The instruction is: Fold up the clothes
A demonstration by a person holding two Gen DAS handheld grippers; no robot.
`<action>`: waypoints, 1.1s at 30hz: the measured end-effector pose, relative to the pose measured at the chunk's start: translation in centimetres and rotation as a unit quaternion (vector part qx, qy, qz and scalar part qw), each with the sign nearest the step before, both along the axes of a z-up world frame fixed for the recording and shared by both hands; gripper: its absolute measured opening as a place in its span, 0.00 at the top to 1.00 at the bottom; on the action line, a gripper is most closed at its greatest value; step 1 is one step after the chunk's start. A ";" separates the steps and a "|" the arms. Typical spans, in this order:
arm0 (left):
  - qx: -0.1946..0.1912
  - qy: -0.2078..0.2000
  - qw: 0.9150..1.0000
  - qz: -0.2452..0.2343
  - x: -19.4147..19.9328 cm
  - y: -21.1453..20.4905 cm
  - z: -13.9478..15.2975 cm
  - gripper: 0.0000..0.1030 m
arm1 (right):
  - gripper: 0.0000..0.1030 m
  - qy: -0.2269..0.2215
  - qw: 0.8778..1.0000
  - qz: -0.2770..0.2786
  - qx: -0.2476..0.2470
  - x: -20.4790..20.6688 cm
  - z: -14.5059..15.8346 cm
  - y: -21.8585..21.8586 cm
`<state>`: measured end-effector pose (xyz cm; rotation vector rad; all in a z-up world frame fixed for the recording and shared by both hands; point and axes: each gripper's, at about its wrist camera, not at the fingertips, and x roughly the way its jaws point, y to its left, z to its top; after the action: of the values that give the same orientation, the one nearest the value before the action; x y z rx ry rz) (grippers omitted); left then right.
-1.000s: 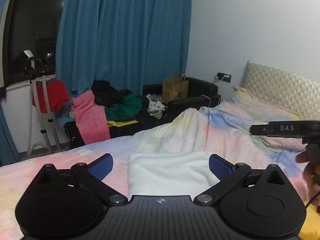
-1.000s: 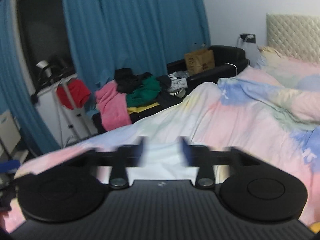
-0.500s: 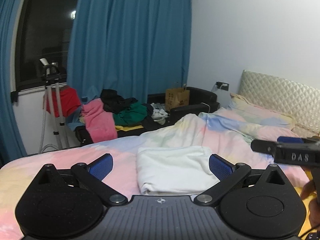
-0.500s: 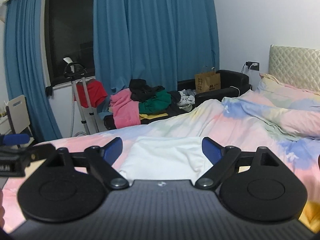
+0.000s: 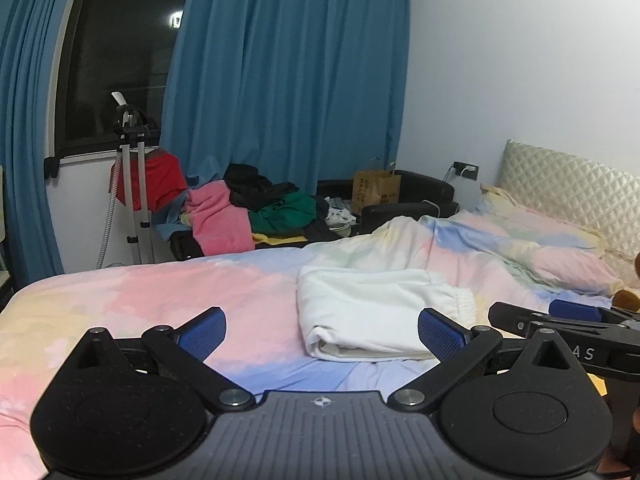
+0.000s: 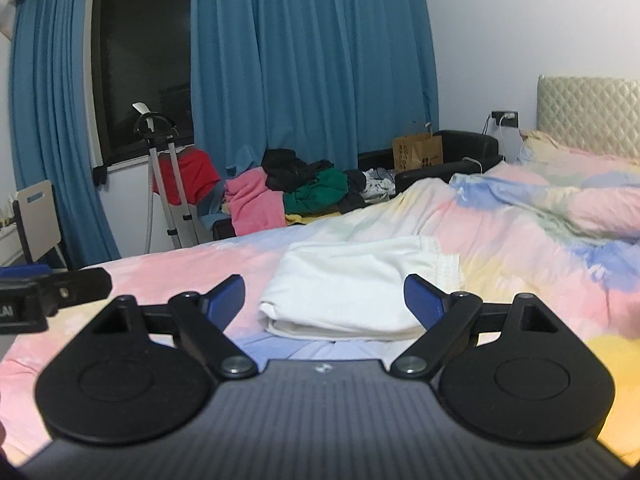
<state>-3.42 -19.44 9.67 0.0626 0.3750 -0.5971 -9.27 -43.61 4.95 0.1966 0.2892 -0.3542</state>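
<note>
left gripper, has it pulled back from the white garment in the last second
Yes. The left gripper has backed away and risen: the folded white garment, earlier filling the gap between its fingers, now sits smaller with bedspread showing around it.

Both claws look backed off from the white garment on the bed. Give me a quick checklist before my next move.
1. Left claw open, holding nothing: ok.
2. Right claw open, holding nothing: ok.
3. White fabric garment folded into a compact stack: ok.
4. Garment lying flat on the pastel tie-dye bedspread: ok.
5. Folded edges neat on the far side: cannot tell.
6. Next garment within reach: not ok; the heap of loose clothes lies beyond the bed.
</note>
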 end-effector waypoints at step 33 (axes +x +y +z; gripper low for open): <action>0.029 0.017 0.999 0.023 3.3 -1.3 -5.8 0.00 | 0.15 0.038 0.998 -0.057 -0.012 3.1 -6.3 1.1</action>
<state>-0.09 -20.71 3.88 0.0990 0.4249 -0.5422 -6.20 -42.47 -1.39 0.1768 0.3492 -0.4775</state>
